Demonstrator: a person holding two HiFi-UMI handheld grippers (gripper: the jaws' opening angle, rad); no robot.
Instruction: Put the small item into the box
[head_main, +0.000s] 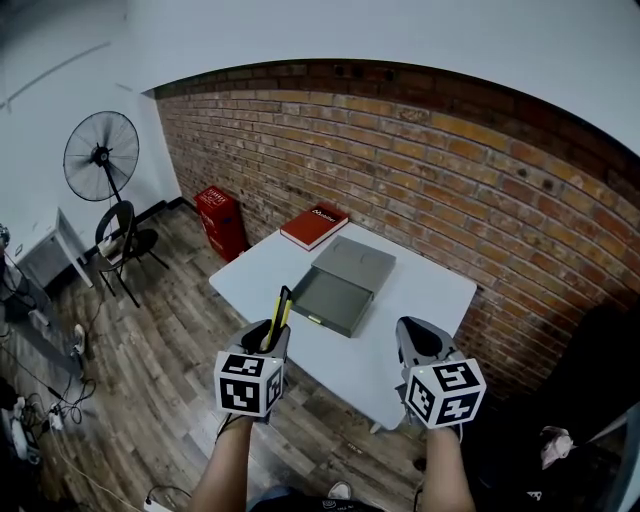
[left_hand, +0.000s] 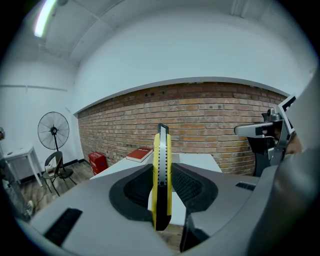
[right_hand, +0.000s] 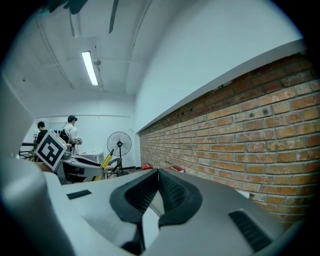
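Observation:
A yellow utility knife (head_main: 283, 308) with a black tip stands upright between the pads of my left gripper (head_main: 270, 335), which is shut on it. In the left gripper view the knife (left_hand: 161, 170) fills the middle of the left gripper (left_hand: 162, 184). A grey box (head_main: 345, 285) lies open on the white table (head_main: 440, 290), beyond both grippers. My right gripper (head_main: 420, 340) hovers at the table's near edge. In its own view the right gripper (right_hand: 157, 175) is shut with nothing in it.
A red book (head_main: 314, 225) lies at the table's far corner by the brick wall (head_main: 420, 150). On the wooden floor to the left stand a red container (head_main: 222, 222), a fan (head_main: 100, 155) and a chair (head_main: 120, 240). Two people (right_hand: 70, 131) stand far off.

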